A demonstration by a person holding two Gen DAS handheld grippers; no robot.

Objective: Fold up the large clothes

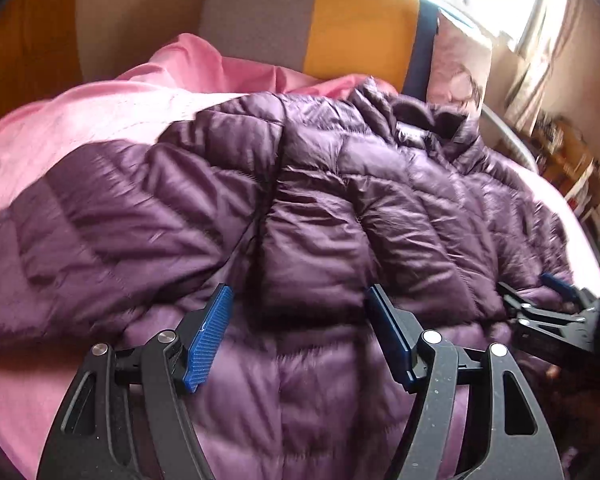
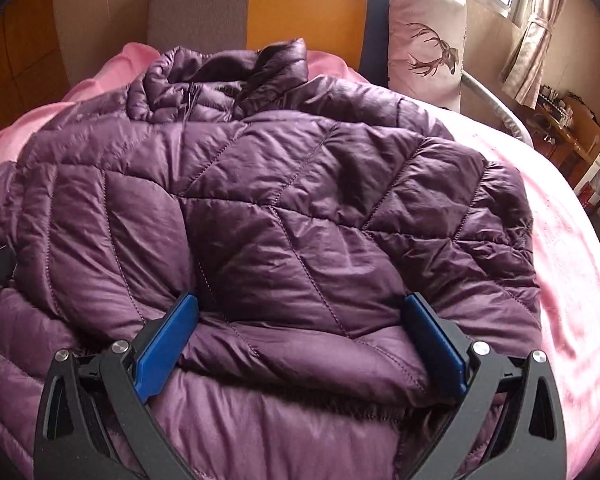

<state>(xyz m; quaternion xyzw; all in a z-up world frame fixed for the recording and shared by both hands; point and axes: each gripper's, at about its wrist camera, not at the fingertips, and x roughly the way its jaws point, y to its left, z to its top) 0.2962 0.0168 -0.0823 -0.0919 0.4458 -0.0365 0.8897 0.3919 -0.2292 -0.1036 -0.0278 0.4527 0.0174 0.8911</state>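
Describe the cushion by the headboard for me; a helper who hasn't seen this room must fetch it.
Find the bed with the pink sheet and the purple quilted puffer jacket on it. At its head, right of the yellow headboard panel, stands a pale square cushion. It alone bears a brown antlered deer drawing.

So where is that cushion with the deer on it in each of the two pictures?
Left wrist view: the deer cushion stands upper right, blurred, behind the purple jacket.
Right wrist view: upper right, sharp, beside the window.
Shared landmark: the yellow headboard panel, just left of the cushion in both views.
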